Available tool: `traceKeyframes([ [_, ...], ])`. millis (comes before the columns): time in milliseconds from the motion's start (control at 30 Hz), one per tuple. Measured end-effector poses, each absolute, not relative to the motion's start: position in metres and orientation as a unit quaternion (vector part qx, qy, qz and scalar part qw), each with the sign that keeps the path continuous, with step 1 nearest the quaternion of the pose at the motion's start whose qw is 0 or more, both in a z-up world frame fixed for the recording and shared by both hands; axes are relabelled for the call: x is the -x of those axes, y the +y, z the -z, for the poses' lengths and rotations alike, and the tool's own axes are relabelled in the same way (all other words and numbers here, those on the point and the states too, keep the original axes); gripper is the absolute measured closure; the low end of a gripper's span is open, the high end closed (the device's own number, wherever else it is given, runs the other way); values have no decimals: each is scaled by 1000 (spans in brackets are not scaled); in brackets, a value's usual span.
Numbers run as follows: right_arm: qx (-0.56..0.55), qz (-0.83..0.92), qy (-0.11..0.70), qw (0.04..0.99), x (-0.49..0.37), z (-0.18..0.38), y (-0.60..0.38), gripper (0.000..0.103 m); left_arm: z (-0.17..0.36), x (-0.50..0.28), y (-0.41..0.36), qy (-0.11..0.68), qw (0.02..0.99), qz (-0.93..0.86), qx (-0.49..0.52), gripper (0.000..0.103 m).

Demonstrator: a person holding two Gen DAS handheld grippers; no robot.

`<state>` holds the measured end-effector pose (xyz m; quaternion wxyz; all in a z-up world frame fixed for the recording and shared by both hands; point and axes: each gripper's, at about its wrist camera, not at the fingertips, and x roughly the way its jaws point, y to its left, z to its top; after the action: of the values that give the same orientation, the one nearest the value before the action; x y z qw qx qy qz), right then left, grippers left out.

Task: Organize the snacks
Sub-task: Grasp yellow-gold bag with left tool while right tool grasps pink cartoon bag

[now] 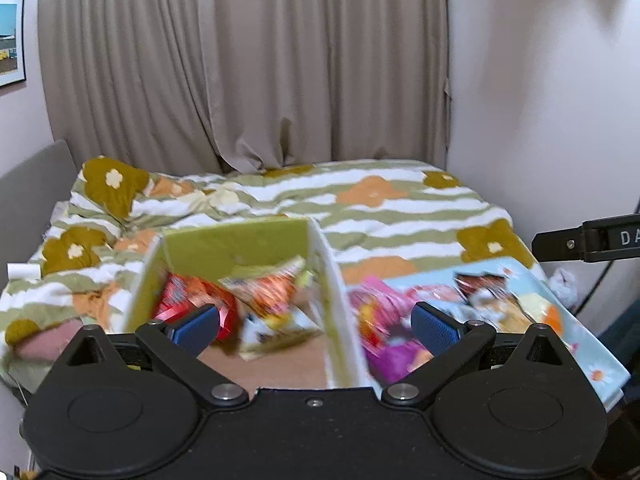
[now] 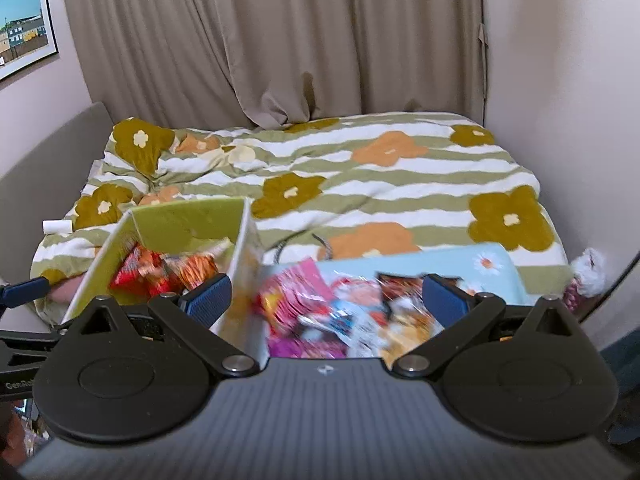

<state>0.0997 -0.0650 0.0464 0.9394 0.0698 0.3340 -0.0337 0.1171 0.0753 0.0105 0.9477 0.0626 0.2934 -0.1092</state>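
Observation:
A green-lined box (image 1: 236,244) stands on the bed and holds a red snack packet (image 1: 188,292) and an orange snack packet (image 1: 272,292). To its right a light blue box (image 1: 584,336) holds several pink and mixed packets (image 1: 380,312). My left gripper (image 1: 316,322) is open and empty, above the wall between the boxes. My right gripper (image 2: 326,298) is open and empty above the blue box (image 2: 480,260) and its packets (image 2: 304,296). The green box (image 2: 192,220) is at its left. The near objects are blurred.
The boxes rest on a flower-patterned duvet (image 2: 380,184) covering the bed. A beige curtain (image 1: 240,60) hangs behind, with walls on both sides. A grey headboard (image 2: 48,156) is at the left. A small white roll (image 2: 58,226) lies near the left bed edge.

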Motion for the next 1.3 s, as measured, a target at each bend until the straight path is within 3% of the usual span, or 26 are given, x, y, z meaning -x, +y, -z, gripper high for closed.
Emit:
traceKeyframes([
  [267, -73, 34, 362, 929, -50, -5, -118, 0, 38, -85, 22, 329, 933, 125, -78, 1],
  [667, -113, 16, 426, 898, -35, 87, -144, 0, 122, -91, -7, 379, 905, 160, -110, 10],
  [967, -135, 7, 453, 881, -46, 127, -135, 0, 165, -113, -13, 416, 879, 191, -135, 25],
  [1033, -135, 4, 458, 879, -49, 132, -133, 0, 172, -118, -14, 427, 872, 197, -136, 34],
  [1300, -133, -2, 473, 871, -57, 149, -127, 0, 181, -122, -10, 442, 864, 208, -122, 43],
])
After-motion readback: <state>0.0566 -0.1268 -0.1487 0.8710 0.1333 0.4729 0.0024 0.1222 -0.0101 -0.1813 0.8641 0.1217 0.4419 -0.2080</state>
